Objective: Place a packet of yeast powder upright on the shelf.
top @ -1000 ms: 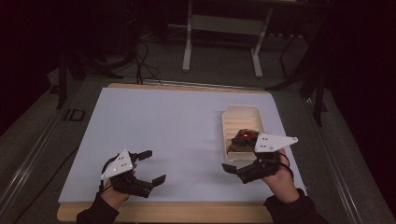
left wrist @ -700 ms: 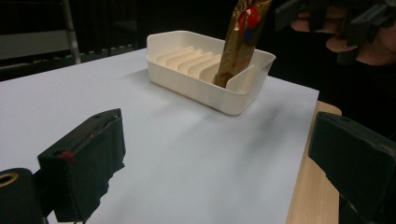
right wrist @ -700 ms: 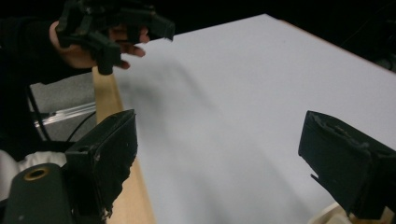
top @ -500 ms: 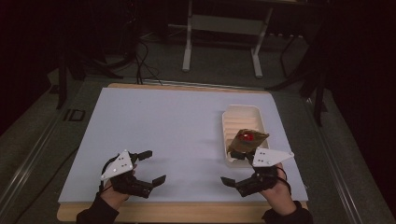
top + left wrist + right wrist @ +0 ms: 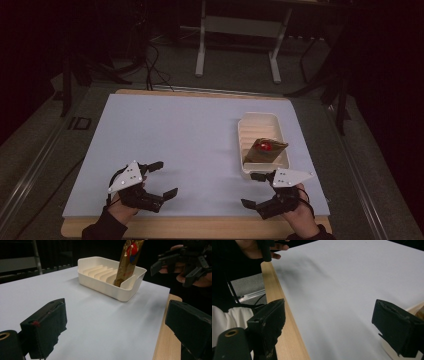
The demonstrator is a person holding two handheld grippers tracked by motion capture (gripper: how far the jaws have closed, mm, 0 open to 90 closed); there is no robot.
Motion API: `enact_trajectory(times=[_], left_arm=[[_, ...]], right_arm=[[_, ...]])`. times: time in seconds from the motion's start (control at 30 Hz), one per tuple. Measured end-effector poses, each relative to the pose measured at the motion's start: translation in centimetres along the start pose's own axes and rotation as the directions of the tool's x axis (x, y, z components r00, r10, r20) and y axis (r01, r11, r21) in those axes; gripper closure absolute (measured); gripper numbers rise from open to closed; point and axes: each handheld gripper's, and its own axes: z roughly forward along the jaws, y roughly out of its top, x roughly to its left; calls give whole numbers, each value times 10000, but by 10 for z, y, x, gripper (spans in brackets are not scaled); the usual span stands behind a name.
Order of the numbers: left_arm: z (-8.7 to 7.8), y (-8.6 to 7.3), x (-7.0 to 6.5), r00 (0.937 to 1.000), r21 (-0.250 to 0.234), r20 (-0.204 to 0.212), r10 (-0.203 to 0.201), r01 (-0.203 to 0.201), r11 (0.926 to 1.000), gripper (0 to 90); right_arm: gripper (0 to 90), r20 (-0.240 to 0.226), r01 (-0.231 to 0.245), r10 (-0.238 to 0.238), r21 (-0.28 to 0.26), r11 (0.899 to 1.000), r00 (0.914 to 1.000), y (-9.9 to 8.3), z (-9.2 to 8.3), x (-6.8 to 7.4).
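Note:
A cream ribbed tray (image 5: 257,118) sits on the right of the white mat. A gold-brown packet (image 5: 267,150) with a red spot leans in the tray's near end, and stands upright there in the left gripper view (image 5: 128,261). My right gripper (image 5: 249,189) is open and empty, just in front of the tray's near end and close to the table's front edge. At the front left my left gripper (image 5: 166,178) is open, also with nothing in it. Its jaws (image 5: 117,312) point across the mat at the tray (image 5: 110,288).
The white mat (image 5: 175,140) lies on a wooden board whose edge (image 5: 200,227) runs along the front. A metal stand (image 5: 237,25) and cables are on the floor beyond the table. The right gripper view looks over bare mat (image 5: 342,285) and the board edge.
My right gripper has drawn back from the packet in the tray toward the front edge, and the packet stays in the tray. The left gripper has not moved.

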Motion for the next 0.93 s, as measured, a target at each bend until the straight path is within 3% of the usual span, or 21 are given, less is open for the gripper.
enact_trajectory(times=[0.5,0.93], left_arm=[[1,-3,-1,10000,32,-83,-34,34,10000,44],[0,-5,1,9998,-27,-191,-55,55,10000,44]], right_arm=[[115,402,-44,40,102,9999,9992,-20,-11,-4],[117,488,36,-29,-159,9999,9988,-21,-14,-8]])
